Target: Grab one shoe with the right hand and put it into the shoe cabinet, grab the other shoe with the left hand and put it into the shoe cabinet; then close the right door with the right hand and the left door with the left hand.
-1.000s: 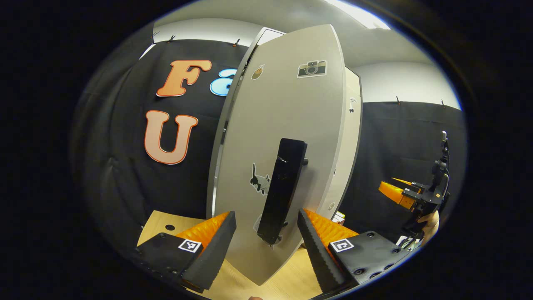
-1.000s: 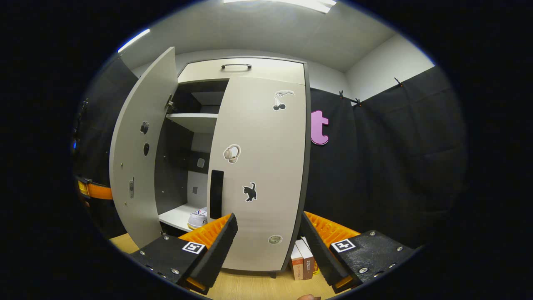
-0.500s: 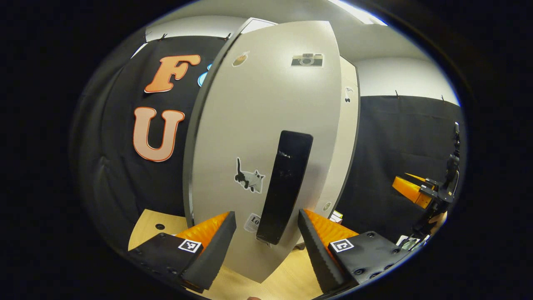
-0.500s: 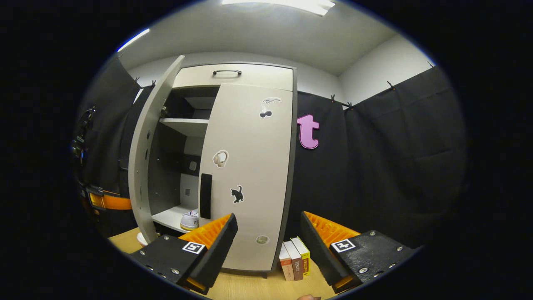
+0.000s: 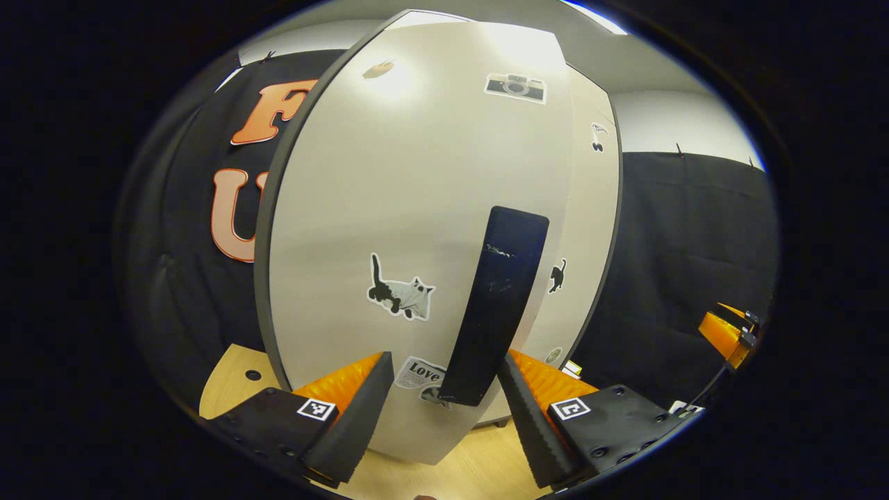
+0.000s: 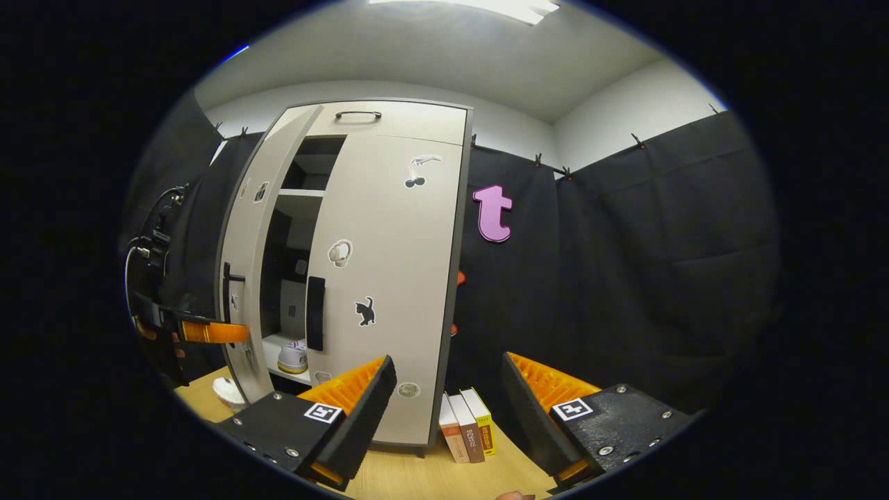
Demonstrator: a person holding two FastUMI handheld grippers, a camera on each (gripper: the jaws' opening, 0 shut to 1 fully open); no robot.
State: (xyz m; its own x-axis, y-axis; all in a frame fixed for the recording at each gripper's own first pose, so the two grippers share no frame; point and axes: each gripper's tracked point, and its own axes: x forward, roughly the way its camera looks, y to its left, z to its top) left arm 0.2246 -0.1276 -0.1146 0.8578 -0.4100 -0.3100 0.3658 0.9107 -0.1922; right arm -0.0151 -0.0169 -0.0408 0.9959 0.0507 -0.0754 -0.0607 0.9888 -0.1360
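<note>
The pale shoe cabinet (image 6: 399, 121) has its right door (image 6: 389, 278) shut and its left door (image 6: 239, 229) ajar. Through the gap, one white shoe (image 6: 292, 355) stands on the lower shelf. In the left gripper view the left door (image 5: 417, 208) is very close. My left gripper (image 5: 443, 362) is open, and the lower end of the door's black handle (image 5: 496, 305) sits between its fingers. The right gripper view shows the left gripper (image 6: 208, 332) up against that door's outer face. My right gripper (image 6: 449, 364) is open and holds nothing, back from the cabinet; the left gripper view shows the right gripper (image 5: 726, 333) at its right edge.
Three books (image 6: 467, 434) stand on the wooden surface (image 6: 410, 479) by the cabinet's right foot. A small white object (image 6: 228, 392) lies by the left door's lower corner; I cannot tell what it is. Black cloth walls surround the cabinet.
The left door has swung a good way toward shut, with my left gripper following its handle. My right gripper has drawn back from the cabinet and shifted to the right.
</note>
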